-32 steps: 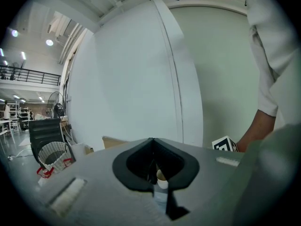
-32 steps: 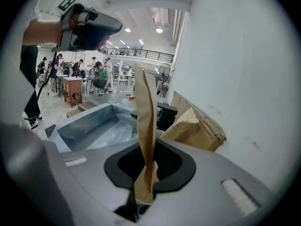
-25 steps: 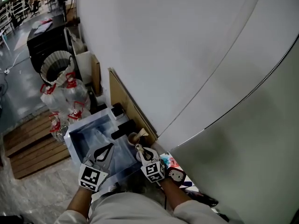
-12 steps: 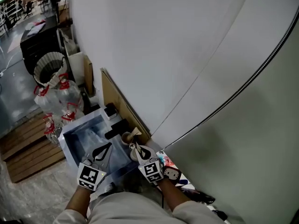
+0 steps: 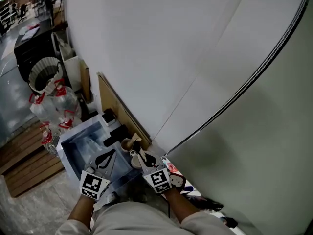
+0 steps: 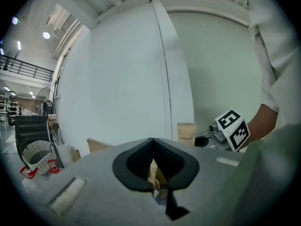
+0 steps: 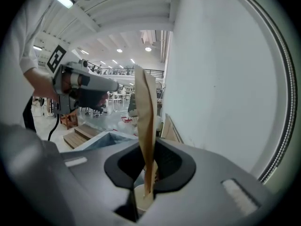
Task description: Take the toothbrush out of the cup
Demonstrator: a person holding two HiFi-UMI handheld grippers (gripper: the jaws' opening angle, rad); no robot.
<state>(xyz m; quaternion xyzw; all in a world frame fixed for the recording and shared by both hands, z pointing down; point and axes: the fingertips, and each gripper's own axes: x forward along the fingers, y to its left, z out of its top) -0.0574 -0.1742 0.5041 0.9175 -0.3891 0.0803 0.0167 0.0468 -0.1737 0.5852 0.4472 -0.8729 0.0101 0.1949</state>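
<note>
My right gripper [image 7: 146, 173] is shut on a toothbrush in a tan paper sleeve [image 7: 145, 126]. The sleeve stands upright between the jaws, and its lower end hangs at the mouth of a pale cup [image 7: 139, 200]. In the head view the right gripper [image 5: 142, 158] is beside the cup [image 5: 133, 158], close to the wall. My left gripper [image 5: 108, 159] hovers left of it over the blue tray, shut with nothing in it. From the left gripper [image 6: 154, 166] I see the sleeve [image 6: 186, 132] at the right gripper's tip and a cup [image 6: 162, 195] below my jaws.
A blue-lined tray [image 5: 80, 146] lies under both grippers, with black items [image 5: 115, 132] at its far side. A cardboard sheet [image 5: 115, 109] leans on the white wall. Bottles with red caps [image 5: 54, 102], a white basket [image 5: 43, 75] and wooden pallets [image 5: 24, 165] stand to the left.
My right gripper has risen with the sleeved toothbrush, drawing it up out of the cup. The left gripper has hardly moved. The head view has drifted left.
</note>
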